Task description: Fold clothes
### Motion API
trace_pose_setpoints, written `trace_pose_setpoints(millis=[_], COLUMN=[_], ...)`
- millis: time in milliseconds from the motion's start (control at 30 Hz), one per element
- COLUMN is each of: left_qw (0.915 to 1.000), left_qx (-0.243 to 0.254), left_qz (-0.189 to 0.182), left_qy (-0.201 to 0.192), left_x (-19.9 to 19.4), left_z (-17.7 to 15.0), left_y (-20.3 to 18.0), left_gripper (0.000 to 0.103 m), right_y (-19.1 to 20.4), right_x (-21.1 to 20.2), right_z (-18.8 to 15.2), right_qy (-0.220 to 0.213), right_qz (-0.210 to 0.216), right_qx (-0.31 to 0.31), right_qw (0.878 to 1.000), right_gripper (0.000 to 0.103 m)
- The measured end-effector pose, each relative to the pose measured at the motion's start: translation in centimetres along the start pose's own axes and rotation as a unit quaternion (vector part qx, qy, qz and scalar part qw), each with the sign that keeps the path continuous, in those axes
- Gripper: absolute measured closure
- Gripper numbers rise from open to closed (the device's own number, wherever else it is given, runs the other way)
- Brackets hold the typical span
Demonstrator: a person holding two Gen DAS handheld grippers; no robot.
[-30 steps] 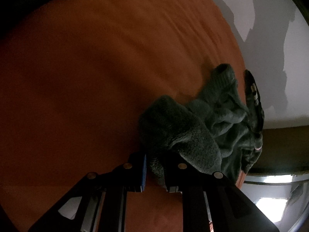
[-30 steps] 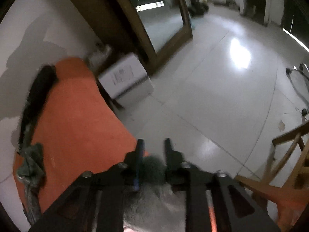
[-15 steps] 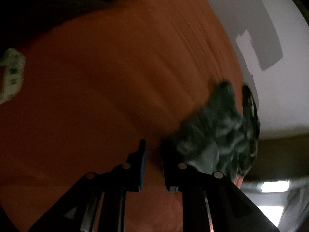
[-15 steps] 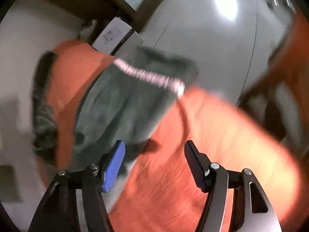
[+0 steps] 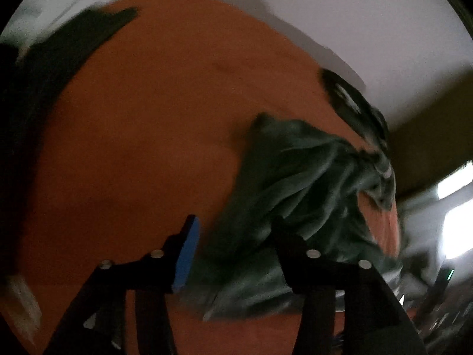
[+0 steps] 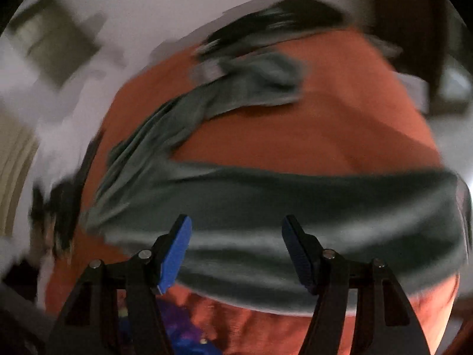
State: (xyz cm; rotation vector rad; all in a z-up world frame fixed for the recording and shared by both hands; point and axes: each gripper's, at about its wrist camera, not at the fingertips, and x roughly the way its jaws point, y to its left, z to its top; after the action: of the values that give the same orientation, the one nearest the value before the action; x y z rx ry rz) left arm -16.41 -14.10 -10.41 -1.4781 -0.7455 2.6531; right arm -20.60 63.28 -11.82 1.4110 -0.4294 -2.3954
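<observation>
Orange cover [image 6: 340, 124], white wall [image 5: 354, 6]; left tongs [image 5: 233, 227] opening, right tongs [image 6: 236, 230] apart, both empty.

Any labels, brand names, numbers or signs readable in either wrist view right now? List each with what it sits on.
None can be read; both views are motion-blurred.
Grey-green garment: no tag or print visible.
Orange cover: plain.
Purple-blue patterned patch at the bottom of the right view: too blurred to tell whether it carries text.
Dark item at the cover's far edge: pale marks, unreadable.
</observation>
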Motion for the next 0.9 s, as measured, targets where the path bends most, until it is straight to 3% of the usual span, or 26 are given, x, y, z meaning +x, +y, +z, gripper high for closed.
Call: trace_pose_setpoints(millis=[67,167,333,433,467,500,533,600,700,800,867,900], left_qw=[0.9993,0.9990,0.9972,0.9962,0.9967,0.9978,0.9985,0.9981,0.9924,0.9753,0.9697,0.9710], left_qx=[0.035,0.040,-0.008,-0.047,-0.050,-0.040,-0.022,-0.026,-0.105,-0.182,-0.205,-0.203], left_qz=[0.009,0.017,0.057,0.032,0.021,0.020,0.025,0.050,0.053,0.035,0.045,0.055], left_qy=[-0.006,0.010,0.048,0.066,0.061,0.049,0.044,0.026,-0.037,-0.120,-0.125,-0.114], left_x=[2.1,6.3,13.6,17.0,17.7,18.0,18.4,18.4,16.1,12.4,12.2,13.0], left_z=[2.9,6.3,9.6,10.3,10.4,10.3,10.2,10.4,12.4,15.7,17.7,18.2], left_y=[-1.9,-3.0,-3.2,-3.1,-3.5,-4.2,-5.1,-5.8,-3.4,0.5,2.2,2.3], left_gripper=[0.039,0.037,0.037,0.038,0.050,0.089,0.094,0.094,0.094,0.094,0.094,0.094], right_y=[2.4,5.0,5.0,4.3,3.9,3.3,2.5,0.8,-0.4,0.8,2.1,3.0], right_x=[1.7,3.4,5.2,5.0,5.4,5.8,6.1,6.8,9.0,12.0,13.9,15.0], right_z=[1.4,3.0,5.0,5.8,6.5,7.4,8.5,10.9,14.8,18.7,20.6,21.6], right_qy=[0.024,0.049,0.076,0.088,0.085,0.080,0.067,0.039,0.027,0.018,0.009,0.006], right_qz=[0.019,0.044,0.068,0.062,0.044,0.021,-0.007,-0.064,-0.100,-0.096,-0.095,-0.096], right_qx=[-0.033,-0.060,-0.036,-0.037,-0.047,-0.060,-0.071,-0.087,-0.123,-0.153,-0.164,-0.172], right_qw=[0.999,0.996,0.994,0.993,0.994,0.995,0.995,0.993,0.987,0.983,0.982,0.980], right_gripper=[0.039,0.039,0.039,0.039,0.039,0.039,0.039,0.039,0.038,0.038,0.035,0.029])
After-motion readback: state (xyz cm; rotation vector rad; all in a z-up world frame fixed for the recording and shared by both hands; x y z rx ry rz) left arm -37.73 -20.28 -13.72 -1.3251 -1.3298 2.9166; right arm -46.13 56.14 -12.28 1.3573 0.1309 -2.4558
